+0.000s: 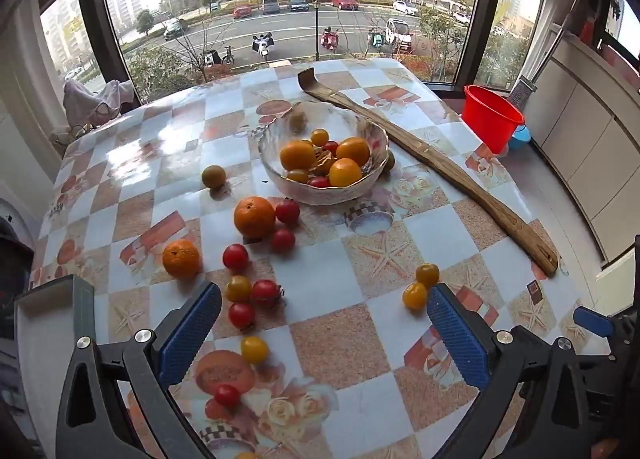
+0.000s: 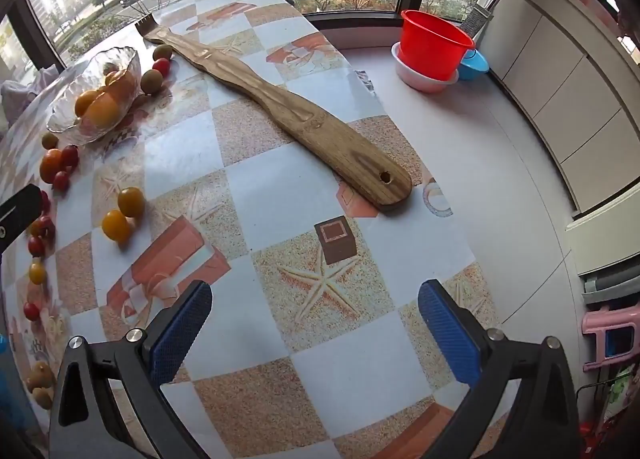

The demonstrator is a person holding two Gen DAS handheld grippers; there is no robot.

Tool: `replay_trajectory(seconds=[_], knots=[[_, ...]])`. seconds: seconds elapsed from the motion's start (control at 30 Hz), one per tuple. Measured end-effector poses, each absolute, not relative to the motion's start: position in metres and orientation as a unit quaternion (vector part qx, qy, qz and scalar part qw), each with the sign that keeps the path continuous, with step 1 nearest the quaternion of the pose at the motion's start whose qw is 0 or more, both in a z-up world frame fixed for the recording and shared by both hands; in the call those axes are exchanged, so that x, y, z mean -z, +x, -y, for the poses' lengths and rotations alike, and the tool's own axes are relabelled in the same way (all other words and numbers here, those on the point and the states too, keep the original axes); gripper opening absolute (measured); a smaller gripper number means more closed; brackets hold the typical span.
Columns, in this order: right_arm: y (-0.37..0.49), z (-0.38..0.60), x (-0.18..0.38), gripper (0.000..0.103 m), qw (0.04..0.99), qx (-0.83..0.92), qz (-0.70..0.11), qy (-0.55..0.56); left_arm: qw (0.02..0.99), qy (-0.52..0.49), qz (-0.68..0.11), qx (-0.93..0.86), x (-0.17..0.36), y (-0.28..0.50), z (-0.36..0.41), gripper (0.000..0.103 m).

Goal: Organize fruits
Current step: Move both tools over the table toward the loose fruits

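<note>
On the tabletop [image 1: 336,283], a glass bowl [image 1: 360,189] is being filled with oranges and small tomatoes, while more fruit is lying scattered in front of it: two oranges [image 1: 254,216], red tomatoes and yellow tomatoes [image 1: 415,295]. A long wooden back scratcher [image 2: 280,111] is lying beside the bowl. The left gripper [image 1: 324,335] and the right gripper [image 2: 316,333] are being held above the tabletop, fingers spread wide, nothing being pinched.
</note>
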State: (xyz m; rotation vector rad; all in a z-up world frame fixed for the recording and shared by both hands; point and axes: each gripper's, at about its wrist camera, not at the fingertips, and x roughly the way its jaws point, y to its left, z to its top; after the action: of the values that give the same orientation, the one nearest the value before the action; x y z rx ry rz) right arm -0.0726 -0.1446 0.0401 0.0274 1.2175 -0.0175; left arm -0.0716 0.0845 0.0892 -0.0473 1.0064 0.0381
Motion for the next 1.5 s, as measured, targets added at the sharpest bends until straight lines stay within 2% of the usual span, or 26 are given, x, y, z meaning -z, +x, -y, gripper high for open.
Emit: replay_trajectory(seconds=[0.3, 0.43, 0.87, 1.5], knots=[[-0.097, 0.099, -0.084, 0.103, 0.78, -0.057, -0.622, 0.039, 0.8, -0.011, -0.594, -0.082, -0.09, -0.133, -0.159, 0.103], [-0.102, 0.08, -0.095, 0.103, 0.752, -0.084, -0.653, 0.045, 0.783, -0.007, -0.616, -0.085, -0.098, -0.154, -0.17, 0.103], [-0.123, 0.054, -0.119, 0.103, 0.727, -0.092, -0.68, -0.007, 0.79, -0.005, -0.609, -0.07, -0.14, -0.179, -0.176, 0.103], [-0.113, 0.053, -0.129, 0.103, 0.73, -0.104, -0.675, -0.019, 0.799, -0.041, -0.594, -0.089, -0.151, -0.174, -0.183, 0.103]])
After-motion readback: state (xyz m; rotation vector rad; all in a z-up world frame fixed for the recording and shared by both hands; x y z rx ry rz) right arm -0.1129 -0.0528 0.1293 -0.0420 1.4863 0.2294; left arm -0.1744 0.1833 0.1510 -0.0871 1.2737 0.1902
